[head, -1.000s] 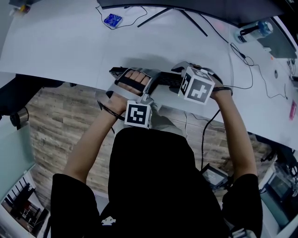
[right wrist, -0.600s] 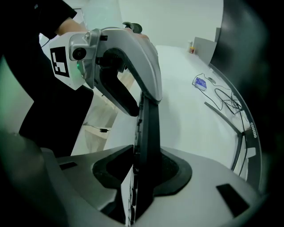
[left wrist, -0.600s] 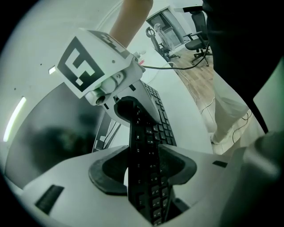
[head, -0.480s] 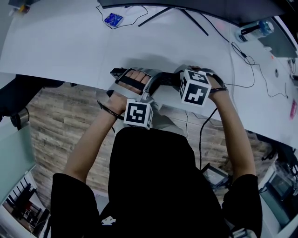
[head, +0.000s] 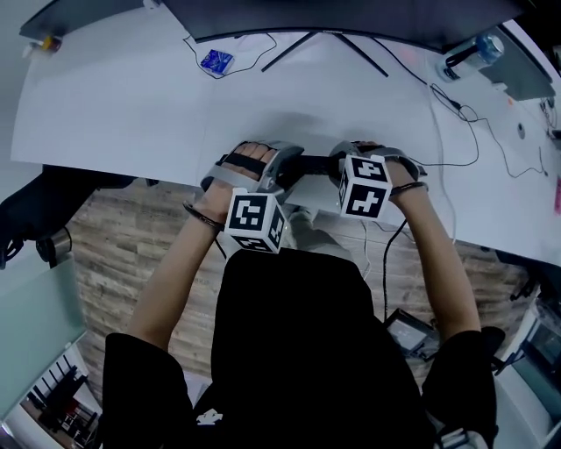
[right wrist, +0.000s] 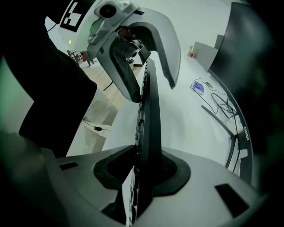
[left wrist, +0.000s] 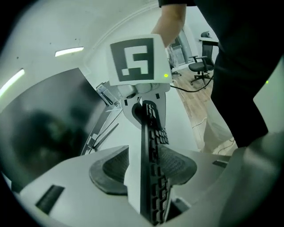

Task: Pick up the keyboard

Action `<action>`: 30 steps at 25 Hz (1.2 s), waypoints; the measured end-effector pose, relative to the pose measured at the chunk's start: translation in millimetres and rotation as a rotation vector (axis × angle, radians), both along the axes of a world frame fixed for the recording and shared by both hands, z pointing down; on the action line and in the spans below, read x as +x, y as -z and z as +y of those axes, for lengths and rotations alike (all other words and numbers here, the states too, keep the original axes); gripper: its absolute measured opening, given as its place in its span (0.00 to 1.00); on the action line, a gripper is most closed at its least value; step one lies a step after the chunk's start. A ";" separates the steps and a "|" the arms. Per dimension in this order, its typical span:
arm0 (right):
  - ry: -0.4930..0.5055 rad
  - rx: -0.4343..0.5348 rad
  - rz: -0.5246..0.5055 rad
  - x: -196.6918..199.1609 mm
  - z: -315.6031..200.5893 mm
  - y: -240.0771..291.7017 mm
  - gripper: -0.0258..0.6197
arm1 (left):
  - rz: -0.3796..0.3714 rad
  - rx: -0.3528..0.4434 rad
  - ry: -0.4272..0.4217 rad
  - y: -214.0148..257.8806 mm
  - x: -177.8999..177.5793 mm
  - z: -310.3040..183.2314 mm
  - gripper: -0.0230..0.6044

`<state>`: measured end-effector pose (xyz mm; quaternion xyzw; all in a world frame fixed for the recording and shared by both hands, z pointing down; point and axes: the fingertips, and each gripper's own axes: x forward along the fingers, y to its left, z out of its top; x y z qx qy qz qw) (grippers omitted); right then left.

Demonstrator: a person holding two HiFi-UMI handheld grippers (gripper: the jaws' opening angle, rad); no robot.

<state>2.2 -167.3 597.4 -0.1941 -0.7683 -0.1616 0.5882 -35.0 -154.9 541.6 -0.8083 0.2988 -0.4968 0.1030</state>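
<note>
There was one black keyboard, and it was held by two tools, one at each end, just over the front edge of the white surface. The left tool was closed on the keyboard: one pad pressed on the side with keys and the other pad on the pale back side. The right tool had just been closing its jaws, with the keyboard between them, and both its pads now pressed on the thin black body. In both tool views the keyboard ran edge-on from one tool to the other. Whether it touched the surface, I cannot tell. The left hand and the right hand each held one tool. Further back on the surface stood one dark monitor. One small blue packet lay near the monitor's foot, and one bottle lay at the far right corner. Some thin black cables ran over the surface. Below the surface edge a wooden floor was visible.
</note>
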 end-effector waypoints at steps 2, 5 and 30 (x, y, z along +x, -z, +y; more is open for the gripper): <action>-0.004 0.022 -0.011 0.5 2.5 -0.3 0.22 | 0.018 -0.068 -0.015 -1.0 -2.9 2.6 0.36; -0.009 0.051 -0.023 -0.2 4.2 0.3 0.22 | 0.063 -0.222 -0.023 -7.0 -8.3 3.6 0.36; -0.089 0.147 -0.074 -0.6 9.5 -2.4 0.19 | -0.140 -0.700 -0.283 -73.5 37.8 22.6 0.36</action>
